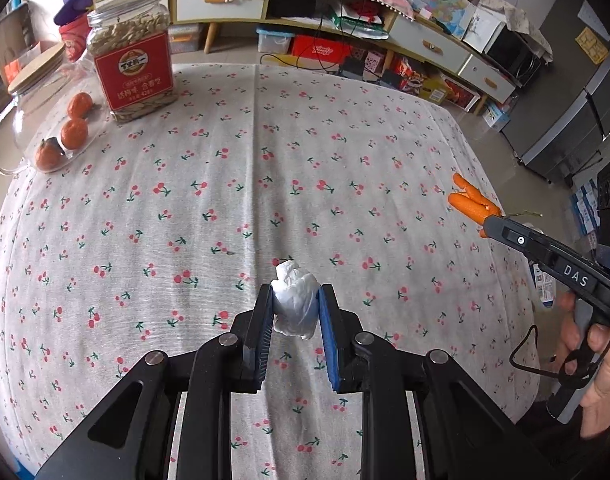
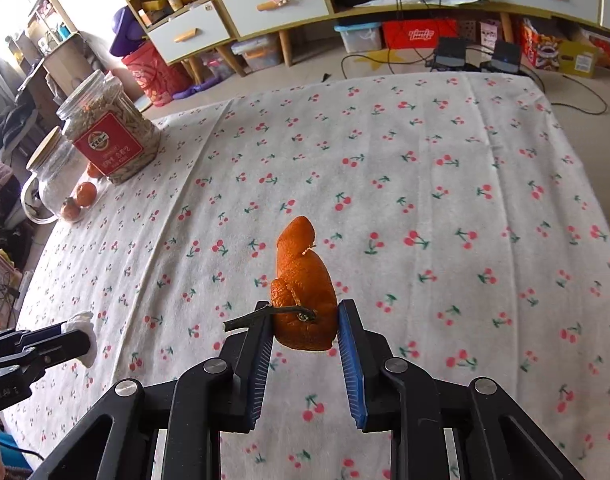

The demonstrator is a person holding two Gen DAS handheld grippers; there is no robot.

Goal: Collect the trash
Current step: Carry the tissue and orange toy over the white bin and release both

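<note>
Both pieces of trash lifted clear of the cherry-print tablecloth, ready to be carried off

A crumpled white tissue [image 1: 295,300] sits pinched between the pads of the left gripper [image 1: 296,304], held above the tablecloth [image 1: 225,184]; a curl of orange peel [image 2: 303,292], its dry stem sticking out sideways, is clamped in the right gripper [image 2: 305,320], also off the cloth. No bin shows in either view, so the carry probably leads off the table. The peel appears gripped only at its lower end, with most of it standing free, so steady pressure and a smooth, unhurried swing would likely keep it from slipping or tearing. The tissue is soft and should hold. At the far corner, well apart from both loads, stand a seed jar [image 1: 131,60], a glass jar [image 1: 37,92] and three whole tangerines [image 1: 73,133], best left alone.
</note>
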